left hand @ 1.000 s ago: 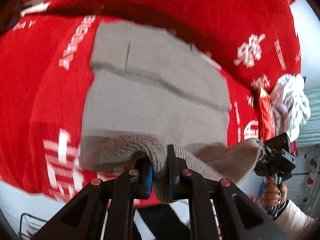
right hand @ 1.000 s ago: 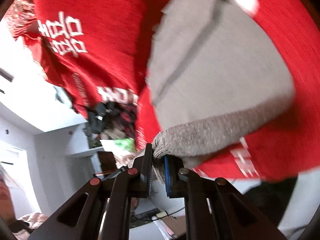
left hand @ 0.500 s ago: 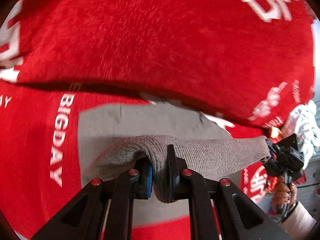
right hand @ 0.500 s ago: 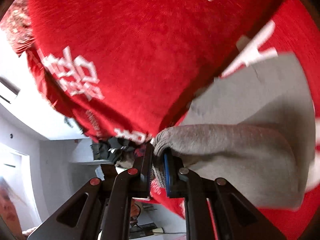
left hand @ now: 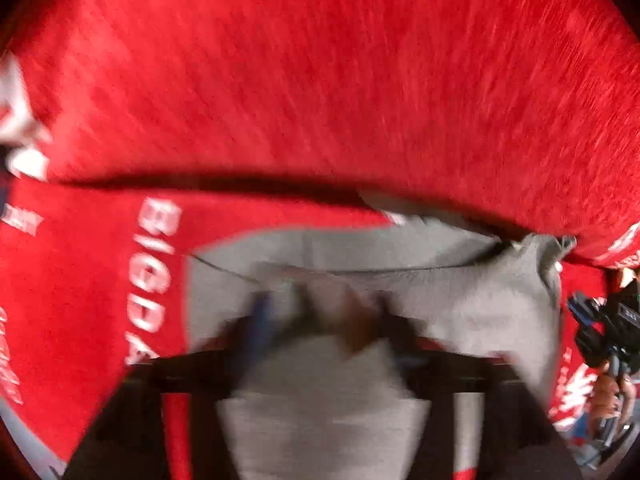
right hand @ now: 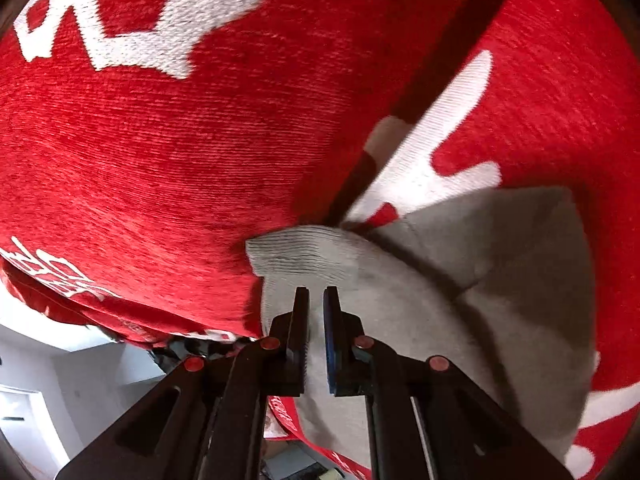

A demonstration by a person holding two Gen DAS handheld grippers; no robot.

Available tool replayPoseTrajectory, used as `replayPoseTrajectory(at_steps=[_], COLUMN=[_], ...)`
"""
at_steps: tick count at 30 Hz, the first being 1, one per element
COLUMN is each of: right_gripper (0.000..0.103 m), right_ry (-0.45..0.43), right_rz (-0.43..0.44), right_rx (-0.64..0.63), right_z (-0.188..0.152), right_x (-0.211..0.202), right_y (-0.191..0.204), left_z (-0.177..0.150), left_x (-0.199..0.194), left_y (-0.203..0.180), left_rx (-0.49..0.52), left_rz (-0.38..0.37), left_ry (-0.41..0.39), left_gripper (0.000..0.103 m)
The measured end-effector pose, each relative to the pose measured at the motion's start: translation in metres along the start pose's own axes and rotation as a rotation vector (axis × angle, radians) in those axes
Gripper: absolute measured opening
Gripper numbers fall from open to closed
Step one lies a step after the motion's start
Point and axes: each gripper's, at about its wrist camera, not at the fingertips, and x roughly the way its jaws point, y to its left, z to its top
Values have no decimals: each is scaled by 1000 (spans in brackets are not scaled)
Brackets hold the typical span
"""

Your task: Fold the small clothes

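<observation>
While motion blur smears the left gripper, its fingers read spread wide over the grey knit garment lying folded on the red cover. Right gripper: narrow gap, gripping nothing, at the garment's ribbed edge.

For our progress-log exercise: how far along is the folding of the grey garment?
Done: the grey garment lies doubled over on the red blanket, with a layer edge showing. In hand: nothing; the right gripper sits empty, jaws barely apart, and the blurred left gripper looks spread open. Left: perhaps another fold or smoothing.
</observation>
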Motion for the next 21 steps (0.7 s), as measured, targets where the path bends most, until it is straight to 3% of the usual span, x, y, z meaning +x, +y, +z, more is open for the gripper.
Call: replayPoseTrajectory(at_steps=[2,6,8,9,15,19,21], right_gripper=[11,14,32,47,48,48,48], right_ry=[11,43,61,72,112,137,126], right_rz=[-59,-240,-283,-294,-375,-380,-382], right_rx=[-49,-214,-263,-283,-303,-291,-292], right_z=[0,-5,-13,-21,-60,-75,-75], right_x=[-3,-2,-4,-7,-27,-31,-32], right_y=[4,26,32,32,7,-13,-19], left_z=[5,3,-10,-21,-93,-119,-128], left_x=[-18,-24,-22,-20,5,17,18], left_y=[9,22,27,31,53,61,63], left_rx=[-17,-29,-27,-26,-83,-96,-88], left_rz=[1,29,55,57,17,-5,-15], left_ry=[-49,-17,10,30,190,235,230], left_gripper=[96,96,96,96,96,95,84])
